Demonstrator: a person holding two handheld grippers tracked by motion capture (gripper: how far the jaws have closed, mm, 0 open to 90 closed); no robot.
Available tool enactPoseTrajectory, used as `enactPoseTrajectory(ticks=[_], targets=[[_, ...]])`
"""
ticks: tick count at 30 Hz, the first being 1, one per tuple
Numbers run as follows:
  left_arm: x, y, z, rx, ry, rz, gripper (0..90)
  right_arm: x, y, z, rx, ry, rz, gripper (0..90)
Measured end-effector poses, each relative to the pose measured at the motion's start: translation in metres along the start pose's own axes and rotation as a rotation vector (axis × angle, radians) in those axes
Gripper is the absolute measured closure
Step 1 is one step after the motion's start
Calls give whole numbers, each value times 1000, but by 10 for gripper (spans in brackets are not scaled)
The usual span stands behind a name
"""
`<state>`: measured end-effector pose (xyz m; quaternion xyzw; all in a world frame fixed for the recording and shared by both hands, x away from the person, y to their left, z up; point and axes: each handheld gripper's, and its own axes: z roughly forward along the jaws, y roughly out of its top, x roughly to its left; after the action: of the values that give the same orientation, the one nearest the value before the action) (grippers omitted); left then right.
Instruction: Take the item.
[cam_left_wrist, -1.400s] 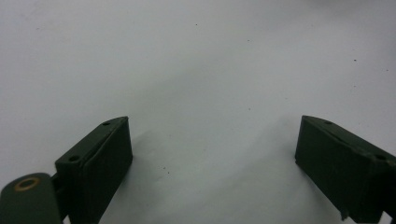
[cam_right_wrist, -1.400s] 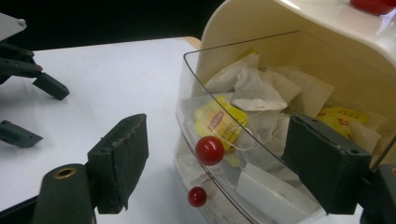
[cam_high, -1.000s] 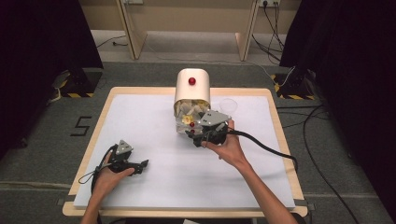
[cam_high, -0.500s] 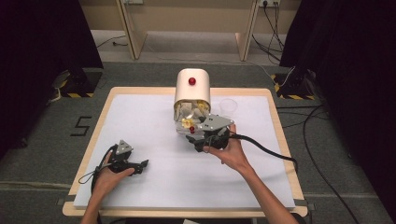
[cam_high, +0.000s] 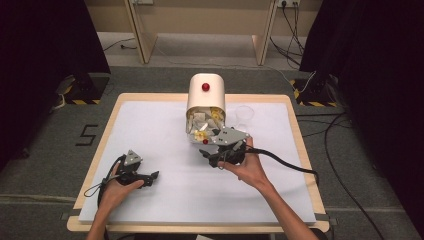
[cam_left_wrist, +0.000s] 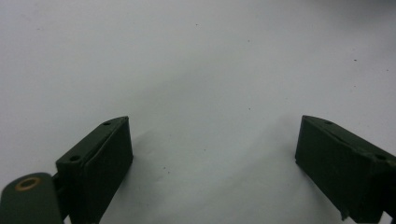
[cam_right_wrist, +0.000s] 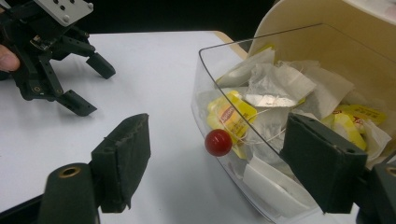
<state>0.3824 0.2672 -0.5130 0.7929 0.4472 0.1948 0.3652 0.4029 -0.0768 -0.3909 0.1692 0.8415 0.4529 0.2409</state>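
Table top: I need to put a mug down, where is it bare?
The table lies bare on its left between the bin of tea bags and the left tongs, and along the near edge. It is crowded at the bin's mouth, with the right tongs and a clear cup.

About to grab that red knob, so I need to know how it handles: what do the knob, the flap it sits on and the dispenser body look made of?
Red knob: glossy, likely hard plastic or lacquered wood; it shows a highlight.
Flap: clear, smooth, probably acrylic; the tea bags show through it.
Dispenser body: cream, matte, opaque; plastic or painted wood, can't tell which.
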Motion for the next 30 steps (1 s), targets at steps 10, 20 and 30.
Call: enactPoseTrajectory(ticks=[10, 20, 30], targets=[[0, 0, 0, 0, 1, 1, 98, 5, -1, -4, 12, 9, -3, 269], [0, 0, 0, -1, 1, 1, 98, 10, -3, -7, 22, 19, -10, 281], [0, 0, 0, 0, 1, 0, 98, 15, -5, -9, 34, 23, -22, 285]])
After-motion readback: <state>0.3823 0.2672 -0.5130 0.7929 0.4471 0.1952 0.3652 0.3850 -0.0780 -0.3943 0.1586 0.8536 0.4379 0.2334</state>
